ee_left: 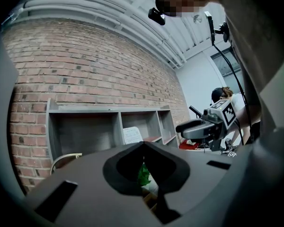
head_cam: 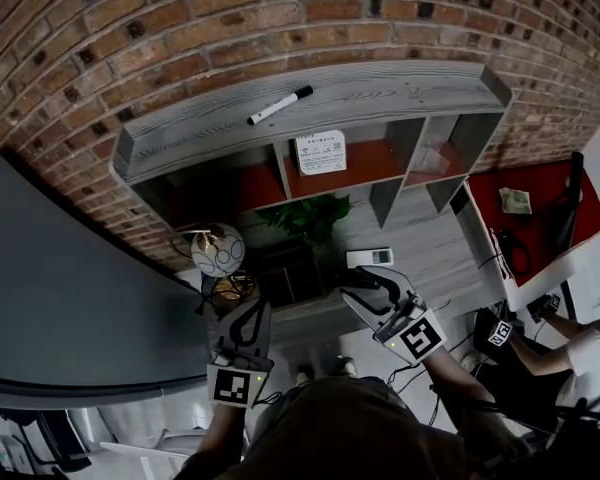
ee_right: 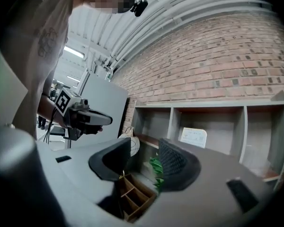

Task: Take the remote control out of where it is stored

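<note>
Remote control [head_cam: 368,257] lies flat on the grey desk [head_cam: 435,243], in the open, just right of the plant [head_cam: 315,216] and below the shelf unit [head_cam: 380,93]. It's just ahead of the right tool [ee_right: 144,157] tips. It doesn't show in the right gripper view, so it's not gripped.

Right tool: jaws apart, nothing between the pads. Through the gap you see the wooden organizer [ee_right: 132,197], with the plant behind it.

Left tool [ee_left: 143,148]: jaws closed tip to tip, empty. Held roughly level, aimed at the shelf unit, near the white ball [head_cam: 218,250].

Both tools sit side by side in front of the desk, well apart from each other.

Other items:
- A marker [head_cam: 280,105] lies on the shelf unit's top board.
- A white card [head_cam: 321,152] stands in the middle compartment.
- A brick wall [head_cam: 230,18] is behind it all.
</note>
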Demonstrator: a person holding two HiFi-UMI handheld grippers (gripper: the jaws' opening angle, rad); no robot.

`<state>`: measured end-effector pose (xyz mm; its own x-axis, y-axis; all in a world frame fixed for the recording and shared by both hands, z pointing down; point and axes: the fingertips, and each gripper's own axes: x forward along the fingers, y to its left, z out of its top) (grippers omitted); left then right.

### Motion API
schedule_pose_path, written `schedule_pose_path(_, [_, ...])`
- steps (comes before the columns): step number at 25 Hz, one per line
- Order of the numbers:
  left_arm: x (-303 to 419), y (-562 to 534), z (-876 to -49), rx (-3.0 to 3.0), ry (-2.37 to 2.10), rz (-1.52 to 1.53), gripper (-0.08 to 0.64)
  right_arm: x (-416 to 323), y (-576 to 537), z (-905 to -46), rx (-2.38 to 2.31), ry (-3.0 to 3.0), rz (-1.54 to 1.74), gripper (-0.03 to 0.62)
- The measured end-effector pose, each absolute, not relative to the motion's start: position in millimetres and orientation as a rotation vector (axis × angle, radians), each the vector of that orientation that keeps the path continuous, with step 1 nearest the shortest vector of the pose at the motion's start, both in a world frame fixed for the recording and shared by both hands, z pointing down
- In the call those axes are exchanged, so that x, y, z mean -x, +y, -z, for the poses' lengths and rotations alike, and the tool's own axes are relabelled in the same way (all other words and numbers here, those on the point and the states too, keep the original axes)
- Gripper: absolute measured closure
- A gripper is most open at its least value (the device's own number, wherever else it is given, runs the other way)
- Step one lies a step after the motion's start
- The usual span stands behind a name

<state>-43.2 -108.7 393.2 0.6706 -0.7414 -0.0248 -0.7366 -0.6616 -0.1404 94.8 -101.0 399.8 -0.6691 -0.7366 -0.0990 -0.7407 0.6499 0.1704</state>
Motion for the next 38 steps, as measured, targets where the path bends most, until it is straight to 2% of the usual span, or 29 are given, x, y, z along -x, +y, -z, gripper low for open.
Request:
schedule_pose_path(2, [44,-106,-393,2.747,1.215,0.048,0.549,-96,-98,-403,1.29,2.828,-0.283,0.406])
schedule_pose_path(5, [46,-103,-393,2.773,1.207,0.029,0.549,-98,-95,-407,1.337,2.819,-0.28,0.505])
schedule_pose_path(10, [49,-99,-393,2.785,1.21,0.018,0.549,-99,-88,-412,1.341,2.844,-0.292,0.574])
schedule_pose_path(29, [63,-98,-400,2.817,1.233,0.016,0.549,-80,-79,-410,1.296,2.855,-0.378,0.578])
schedule_pose_path(38, [64,-100,-400,2.809,1.235,0.018,0.549,-82,-80,-410,1.267,2.849,-0.265,0.578])
